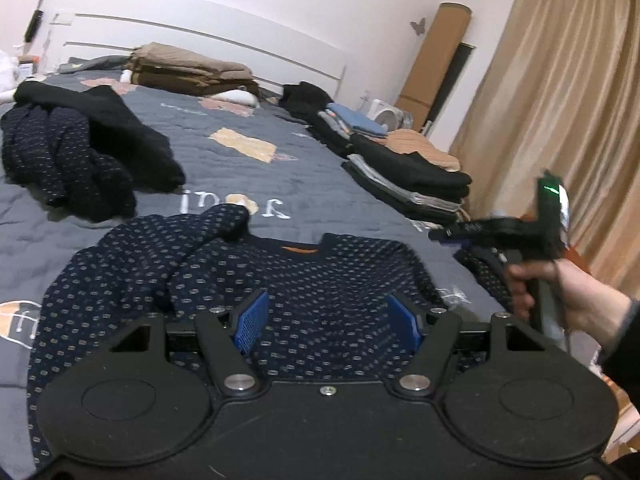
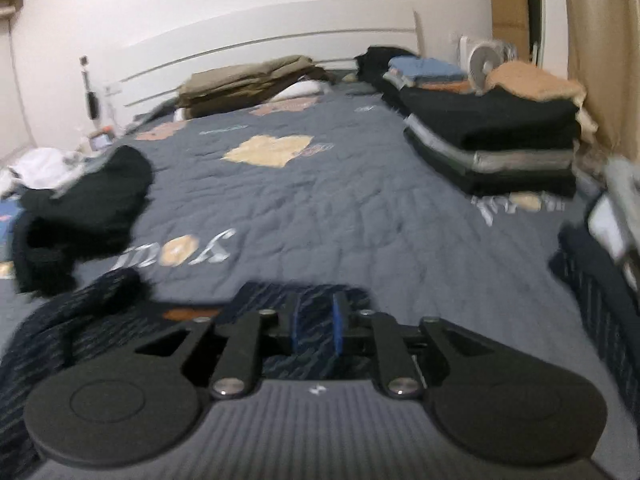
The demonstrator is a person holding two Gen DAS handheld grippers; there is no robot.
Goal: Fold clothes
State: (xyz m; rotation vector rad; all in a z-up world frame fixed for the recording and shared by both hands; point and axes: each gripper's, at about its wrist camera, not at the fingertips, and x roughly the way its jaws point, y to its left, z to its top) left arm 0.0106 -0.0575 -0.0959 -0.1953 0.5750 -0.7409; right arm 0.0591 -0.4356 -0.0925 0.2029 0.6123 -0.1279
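Two risks stand out from the left wrist view. The navy patterned sweater (image 1: 304, 280) lies face up on the grey quilt (image 1: 248, 184), its collar pointing toward the headboard, and one sleeve is already bunched across the chest on the side away from the curtain. The left gripper (image 1: 326, 318) hovers over the sweater's middle with its blue pads (image 1: 250, 322) spread wide and nothing between them; closing there would likely grab a thick hump of knit and drag the whole body out of square. The right gripper (image 1: 448, 236), held in the person's hand (image 1: 560, 292) beyond the sweater's curtain-side shoulder, cannot be read for finger state from here. A loose heap of dark clothes (image 1: 80, 152) sits beyond the sweater, toward the headboard (image 1: 208, 36); folded stacks (image 1: 404, 172) line the curtain-side edge.

From the right wrist view, blurred by motion, the right gripper (image 2: 316, 326) has its pads (image 2: 340, 326) partly apart, over the sweater (image 2: 92, 320) near its orange collar label; whether cloth lies between them I cannot tell. A hasty pinch could catch only one layer. Soft quilting gives little resistance, so fabric may slide. Beige curtains and a small fan (image 2: 484, 66) stand past the stacks (image 2: 492, 136).
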